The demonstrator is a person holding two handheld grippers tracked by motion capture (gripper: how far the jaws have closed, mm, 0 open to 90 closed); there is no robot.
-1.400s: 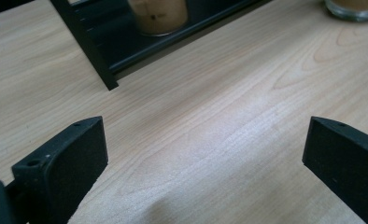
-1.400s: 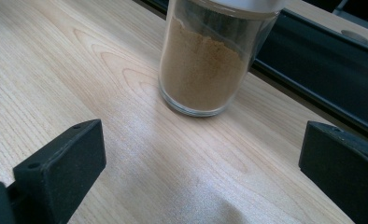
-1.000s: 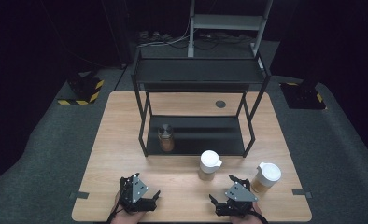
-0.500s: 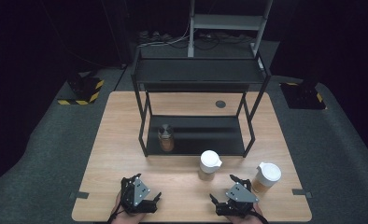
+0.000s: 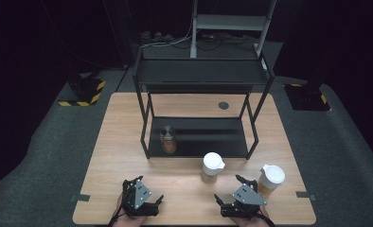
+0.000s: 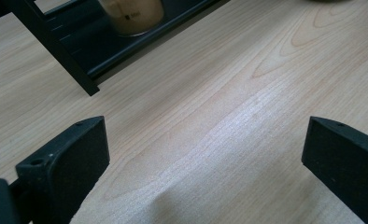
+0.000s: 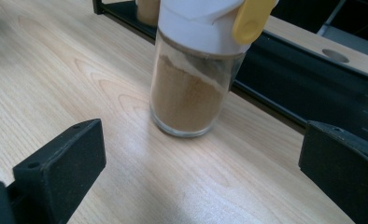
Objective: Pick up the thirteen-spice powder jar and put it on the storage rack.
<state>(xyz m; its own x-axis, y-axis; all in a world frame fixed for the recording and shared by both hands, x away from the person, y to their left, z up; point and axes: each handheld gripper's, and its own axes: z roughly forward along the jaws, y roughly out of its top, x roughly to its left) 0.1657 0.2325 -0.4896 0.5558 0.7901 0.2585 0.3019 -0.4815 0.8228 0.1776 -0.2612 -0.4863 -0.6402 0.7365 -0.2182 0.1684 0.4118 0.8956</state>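
No writing can be read on any jar; the small dark mark on the amber jar (image 6: 131, 14) on the rack's lower shelf (image 5: 213, 137) is too small to read. The nearer spice jar (image 7: 196, 70) stands upright on the table (image 5: 118, 142), long axis vertical, white cap (image 5: 213, 162) up with a yellow tab, just in front of the rack. A second white-capped jar (image 5: 271, 180) stands near the table's right edge, beside the right gripper (image 5: 231, 193). Both the right gripper and the left gripper (image 5: 146, 196) rest near the front edge, jaws wide apart and empty. Bare wood lies open between the grippers and the rack.
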